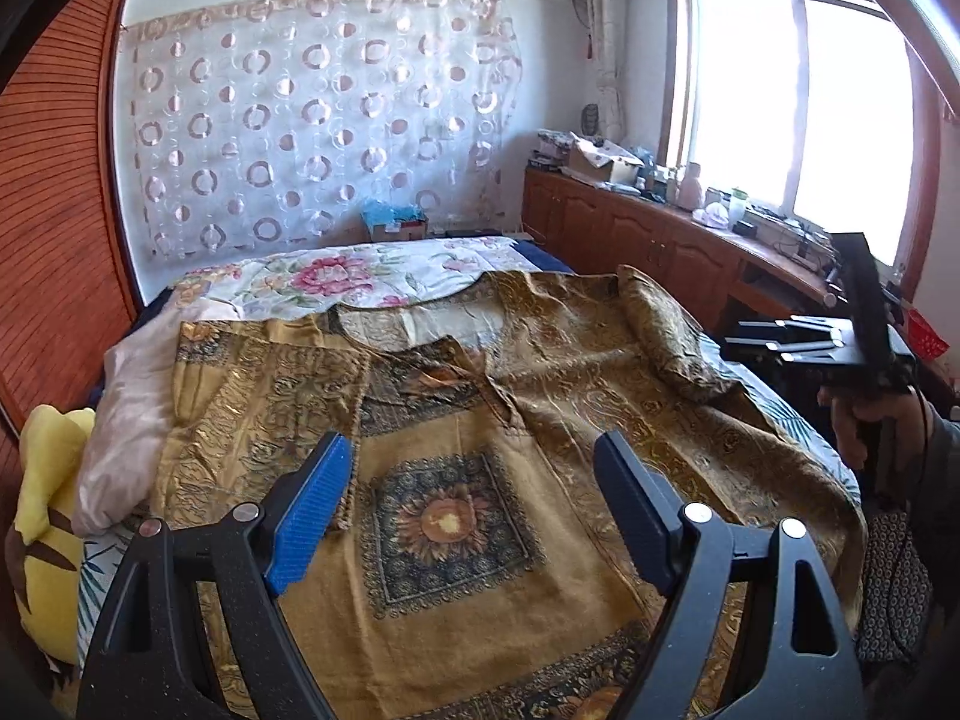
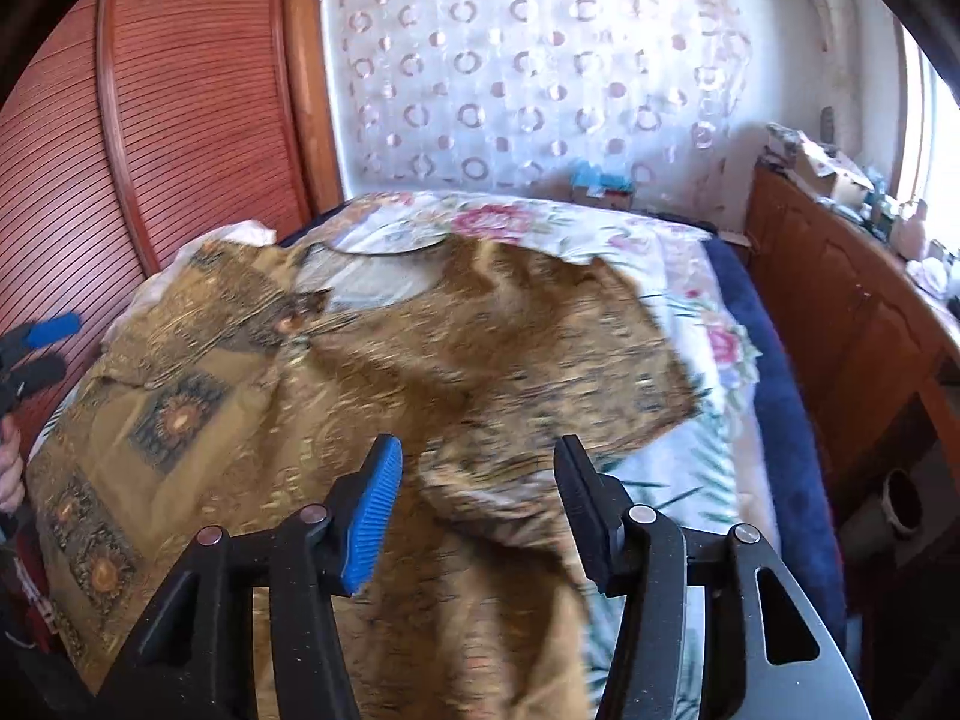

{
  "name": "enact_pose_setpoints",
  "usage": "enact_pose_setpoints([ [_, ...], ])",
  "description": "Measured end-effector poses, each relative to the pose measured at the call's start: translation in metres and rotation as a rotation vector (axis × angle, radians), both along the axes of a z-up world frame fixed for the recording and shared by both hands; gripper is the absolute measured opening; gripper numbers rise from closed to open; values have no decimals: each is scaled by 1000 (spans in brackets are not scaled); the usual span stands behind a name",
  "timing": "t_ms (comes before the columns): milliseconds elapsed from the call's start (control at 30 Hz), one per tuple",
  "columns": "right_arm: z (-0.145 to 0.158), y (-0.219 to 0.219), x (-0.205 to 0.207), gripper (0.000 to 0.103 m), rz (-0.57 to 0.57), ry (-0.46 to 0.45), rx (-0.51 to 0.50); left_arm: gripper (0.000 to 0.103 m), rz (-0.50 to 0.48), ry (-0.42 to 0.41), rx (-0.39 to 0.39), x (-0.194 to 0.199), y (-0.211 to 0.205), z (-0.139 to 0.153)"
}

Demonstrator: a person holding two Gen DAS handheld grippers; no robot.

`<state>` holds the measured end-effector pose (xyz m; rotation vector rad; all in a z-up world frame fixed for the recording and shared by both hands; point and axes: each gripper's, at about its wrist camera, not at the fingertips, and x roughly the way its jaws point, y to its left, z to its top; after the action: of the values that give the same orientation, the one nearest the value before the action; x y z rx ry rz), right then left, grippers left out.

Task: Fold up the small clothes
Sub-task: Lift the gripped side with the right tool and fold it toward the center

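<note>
A gold-brown patterned top (image 1: 456, 480) with sunflower squares lies spread on the bed, neckline toward the far end. Its left sleeve is folded inward over the body. My left gripper (image 1: 474, 468) is open and empty, hovering above the middle of the top. My right gripper (image 2: 477, 468) is open and empty above the garment's right sleeve area (image 2: 540, 372), which looks blurred. The right gripper also shows at the right edge of the left wrist view (image 1: 840, 336). The left gripper shows at the left edge of the right wrist view (image 2: 42, 354).
The bed (image 2: 708, 360) has a floral cover. A pale pillow (image 1: 132, 408) and a yellow plush toy (image 1: 48, 516) lie at the left. A wooden slatted wall (image 2: 180, 120) is on the left. A cluttered wooden cabinet (image 1: 672, 240) runs along the right under the window.
</note>
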<state>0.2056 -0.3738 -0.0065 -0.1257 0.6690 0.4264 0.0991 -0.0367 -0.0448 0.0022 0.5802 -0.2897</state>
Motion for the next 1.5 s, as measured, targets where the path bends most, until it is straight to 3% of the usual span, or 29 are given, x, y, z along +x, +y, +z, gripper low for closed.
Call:
enact_pose_setpoints([
  [167, -10, -26, 28, 56, -90, 36, 6, 84, -31, 8, -2, -1, -9, -3],
  [367, -28, -47, 74, 56, -150, 155, 99, 84, -59, 17, -3, 3, -18, -6],
  [633, -40, -47, 109, 56, -143, 192, 99, 84, -57, 50, 5, 19, -22, -13],
  [800, -40, -53, 122, 55, -111, 211, 152, 84, -75, 95, 15, 30, -22, -18],
  [833, -41, -53, 123, 54, -107, 208, 147, 84, -76, 96, 21, 31, -22, -18],
  [900, -43, -54, 124, 39, -115, 201, 126, 84, -80, 108, 30, 35, -22, -20],
  [967, -46, -56, 126, 10, -101, 213, 146, 84, -84, 117, 30, 39, -20, -20],
  [1000, -45, -56, 127, 7, -90, 212, 166, 84, -88, 124, 30, 42, -20, -21],
  [1233, -35, -34, 134, 2, -17, 175, 172, 84, -71, 143, 15, 62, -5, -24],
  [1500, 1, 45, 128, 2, 194, 120, 177, 84, -47, 137, -1, 76, 13, -22],
])
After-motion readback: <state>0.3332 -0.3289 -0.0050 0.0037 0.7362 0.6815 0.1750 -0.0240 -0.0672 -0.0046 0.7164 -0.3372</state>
